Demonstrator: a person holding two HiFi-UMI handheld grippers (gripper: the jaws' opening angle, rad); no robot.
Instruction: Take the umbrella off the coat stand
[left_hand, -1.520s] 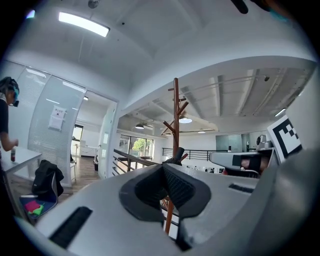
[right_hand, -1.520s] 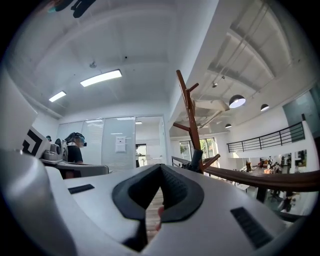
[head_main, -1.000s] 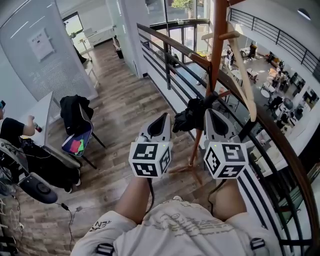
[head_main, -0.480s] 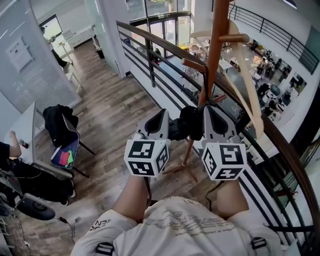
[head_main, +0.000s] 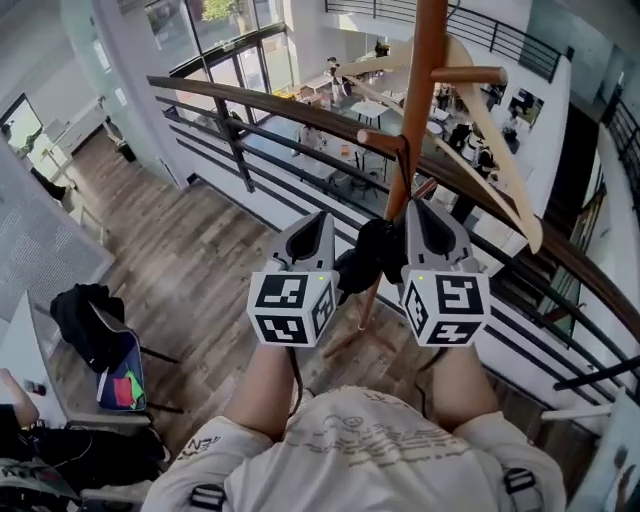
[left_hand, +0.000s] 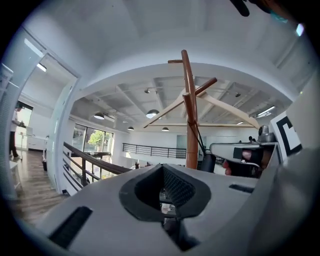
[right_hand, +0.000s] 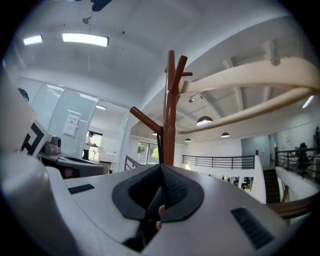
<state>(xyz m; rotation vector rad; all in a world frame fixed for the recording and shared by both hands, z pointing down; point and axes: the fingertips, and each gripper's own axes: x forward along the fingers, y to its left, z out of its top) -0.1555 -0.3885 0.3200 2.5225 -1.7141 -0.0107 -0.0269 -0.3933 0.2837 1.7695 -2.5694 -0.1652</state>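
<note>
One coat stand (head_main: 421, 110) holds one black umbrella (head_main: 372, 255), which hangs between two grippers. The left gripper (left_hand: 162, 169) is pressed together, empty. Only its own view shows the right gripper (right_hand: 161, 167) pinching the umbrella's strap (right_hand: 159, 145).

Coat stand (head_main: 428, 60) top cut off by frame edge, umbrella (head_main: 366, 258) partly hidden behind right gripper (head_main: 417, 208).
</note>
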